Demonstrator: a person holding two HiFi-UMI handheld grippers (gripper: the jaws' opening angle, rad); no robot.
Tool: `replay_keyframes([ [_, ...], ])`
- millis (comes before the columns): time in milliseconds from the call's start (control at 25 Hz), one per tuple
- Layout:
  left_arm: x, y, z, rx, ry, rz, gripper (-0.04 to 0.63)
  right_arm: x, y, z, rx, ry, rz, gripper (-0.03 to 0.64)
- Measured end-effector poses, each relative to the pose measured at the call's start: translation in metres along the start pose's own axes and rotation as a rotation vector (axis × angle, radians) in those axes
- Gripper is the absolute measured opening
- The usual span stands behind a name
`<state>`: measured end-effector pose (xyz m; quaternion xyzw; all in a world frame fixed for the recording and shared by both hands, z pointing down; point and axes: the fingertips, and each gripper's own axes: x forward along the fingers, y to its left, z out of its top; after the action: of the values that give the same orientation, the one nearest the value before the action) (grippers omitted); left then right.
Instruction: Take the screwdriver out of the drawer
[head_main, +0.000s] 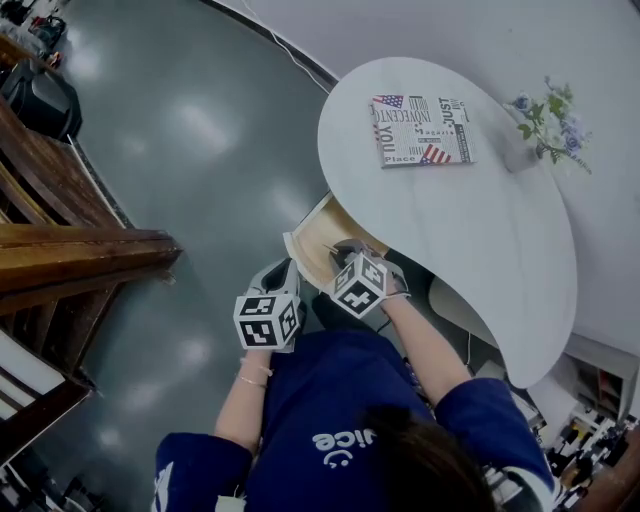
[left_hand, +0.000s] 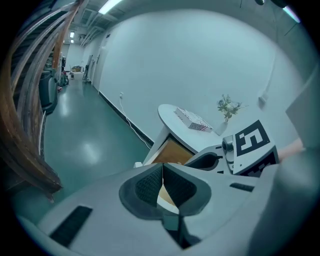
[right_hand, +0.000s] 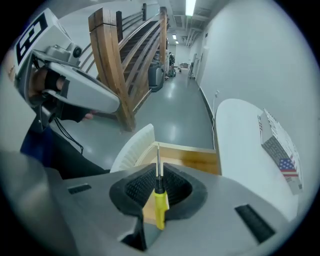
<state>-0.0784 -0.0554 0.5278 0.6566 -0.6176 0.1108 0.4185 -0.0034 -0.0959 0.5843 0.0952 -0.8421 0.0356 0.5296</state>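
**Head view.** The left gripper (head_main: 284, 268) and right gripper (head_main: 342, 248) sit side by side just below centre, both aimed toward 12 o'clock. The open drawer (head_main: 312, 232) projects from under the white counter (head_main: 470, 230). The right gripper's tip is over the drawer's wooden interior. The left gripper's tip is at the drawer's 8 o'clock corner. A book (head_main: 420, 130) lies on the counter at 1 o'clock from the drawer. Flowers (head_main: 552, 122) stand at 3 o'clock from the book.

**Left gripper view.** The fingers (left_hand: 149, 186) are closed, with their tips meeting at centre. Nothing is clamped between them. A narrow wedge-shaped gap remains below the tips, and pale drawer wood shows through it. The right gripper appears at 3 o'clock.

**Right gripper view.** The right fingers (right_hand: 176, 187) are nearly closed and clamp the screwdriver (right_hand: 159, 206). The pads press on the dark collar where the shaft joins the handle. The yellow handle extends toward 6 o'clock, behind the pads. The thin metal shaft points toward 12 o'clock, with its tip in line with the drawer's near rim. The drawer lies directly beyond the fingers, and the counter is at 3 o'clock. The left gripper is at 10 o'clock, in front of a wooden staircase (right_hand: 125, 60).
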Motion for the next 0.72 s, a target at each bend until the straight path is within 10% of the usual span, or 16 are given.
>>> replay_keyframes([
  [720, 0.014, -0.050, 0.040, 0.195, -0.041, -0.149, 0.005, -0.079, -0.021, -0.004, 0.350, -0.192, -0.228, 0.051],
])
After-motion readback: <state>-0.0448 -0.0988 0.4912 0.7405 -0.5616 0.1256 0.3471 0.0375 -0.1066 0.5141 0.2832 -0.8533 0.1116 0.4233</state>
